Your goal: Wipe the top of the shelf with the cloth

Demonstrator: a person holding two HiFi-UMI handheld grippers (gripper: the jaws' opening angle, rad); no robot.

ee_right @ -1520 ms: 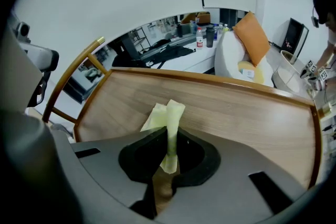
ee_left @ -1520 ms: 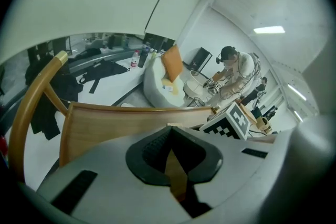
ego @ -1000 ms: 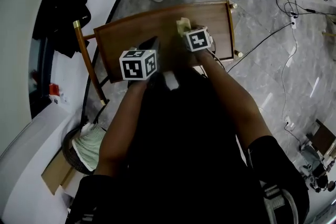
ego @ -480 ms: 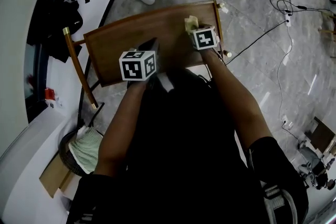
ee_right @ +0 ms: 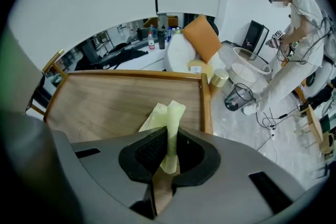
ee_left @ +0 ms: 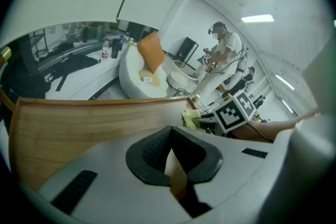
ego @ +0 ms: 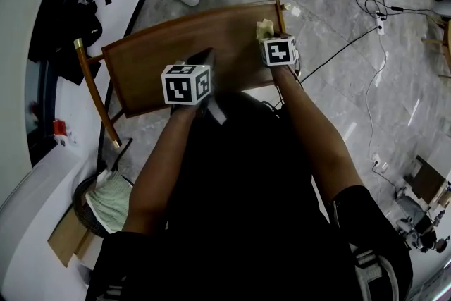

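The shelf top [ego: 176, 56] is a brown wooden board with a raised rim, seen from above in the head view. My right gripper [ee_right: 169, 150] is shut on a pale yellow cloth [ee_right: 165, 118], which lies on the board near its right rim [ee_right: 206, 102]. The same cloth [ego: 264, 29] shows just beyond the right gripper's marker cube [ego: 279, 51]. My left gripper [ee_left: 170, 157] is shut with nothing between its jaws and hovers over the near middle of the shelf top [ee_left: 79, 128]. The cloth [ee_left: 190, 117] appears to its right.
Gold-coloured posts stand at the shelf corners [ego: 76, 44]. A white sofa with an orange cushion [ee_right: 199, 39] lies beyond the shelf. A black wire bin [ee_right: 237, 97], floor cables [ego: 366, 32] and a person [ee_right: 294, 34] are at the right. A basket [ego: 106, 201] stands at the lower left.
The right gripper and cloth have slid rightwards along the shelf top, from near the middle to the right rim. The left gripper has stayed over the near middle.
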